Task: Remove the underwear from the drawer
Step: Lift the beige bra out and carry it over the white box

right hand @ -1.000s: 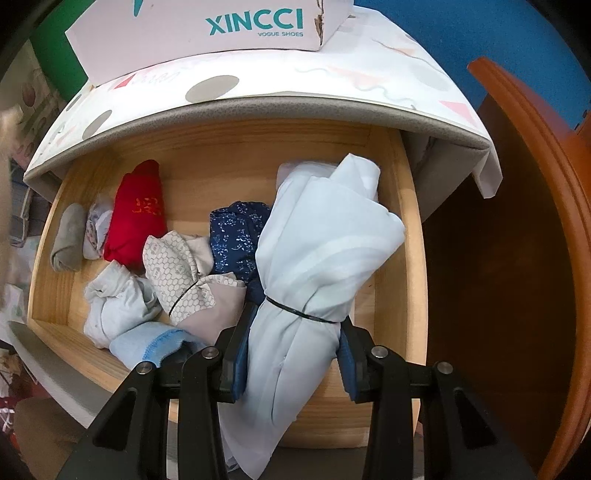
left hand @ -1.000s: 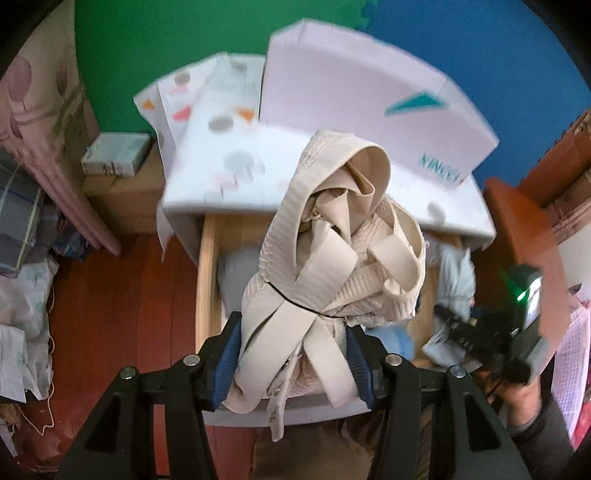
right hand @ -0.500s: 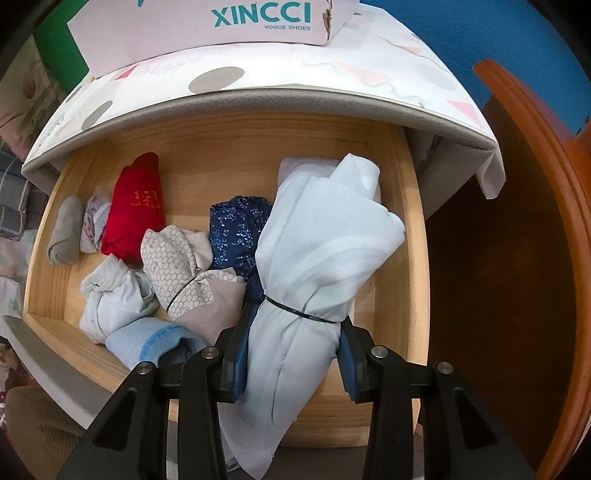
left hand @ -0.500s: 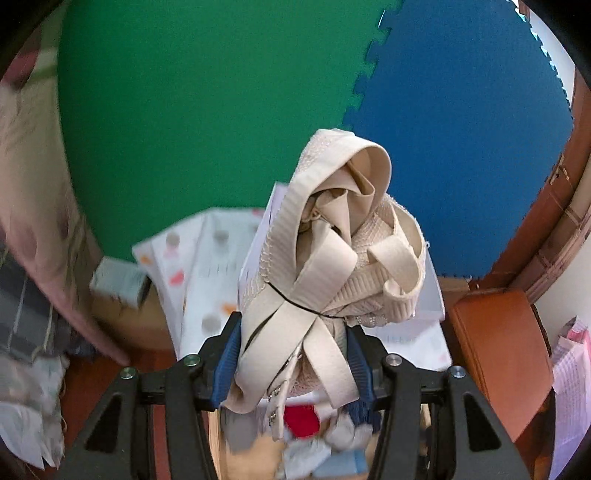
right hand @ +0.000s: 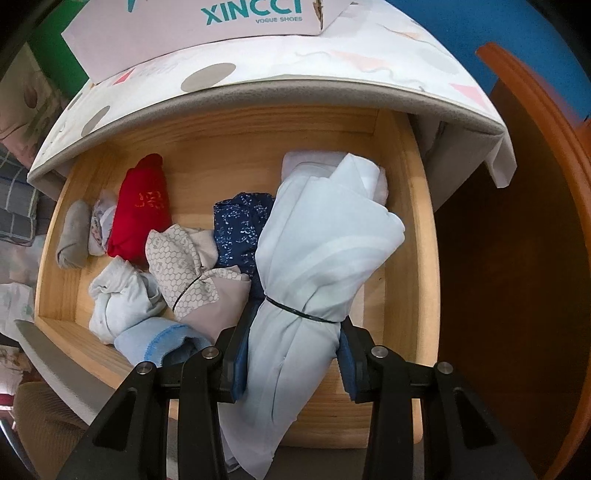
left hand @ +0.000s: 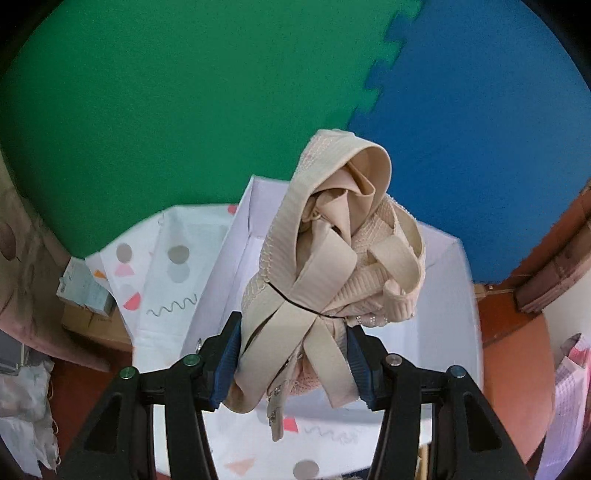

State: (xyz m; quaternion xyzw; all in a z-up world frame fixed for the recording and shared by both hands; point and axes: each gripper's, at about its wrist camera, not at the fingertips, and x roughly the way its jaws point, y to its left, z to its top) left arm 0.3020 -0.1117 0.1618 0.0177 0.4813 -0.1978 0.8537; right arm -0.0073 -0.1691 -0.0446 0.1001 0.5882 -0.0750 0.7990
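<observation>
- The left tool [left hand: 293,363] is clenched on a beige underwear bundle [left hand: 334,266] of ribbed bands and straps, tied with a thin dark band; its blue pads [left hand: 226,360] press the bundle from both sides, and one strap end with a small clasp hangs below them.
- This bundle is out in the open, in front of the green and blue foam wall mats [left hand: 177,110], above an open white box [left hand: 439,302] that stands on the patterned cover [left hand: 162,273].
- The box rim lies just behind and to either side of the bundle (the left wall is the nearer one), with clear room above.
- The right tool [right hand: 291,363] is clenched on a pale blue underwear roll [right hand: 321,251], also tied with a thin dark band, held over the right part of the open wooden drawer [right hand: 421,236].
- Whether the roll touches the clothes beneath it cannot be told.
- Other rolls lie in the drawer: a red one [right hand: 142,206], a grey one [right hand: 74,236], a dark blue patterned one [right hand: 240,229] and a honeycomb-print one [right hand: 181,262] just beside the tool's left finger.
- The covered worktop edge [right hand: 280,94] overhangs the drawer's back, bearing a shoe box [right hand: 207,29]; a brown wooden panel [right hand: 524,258] stands close on the drawer's right side.
</observation>
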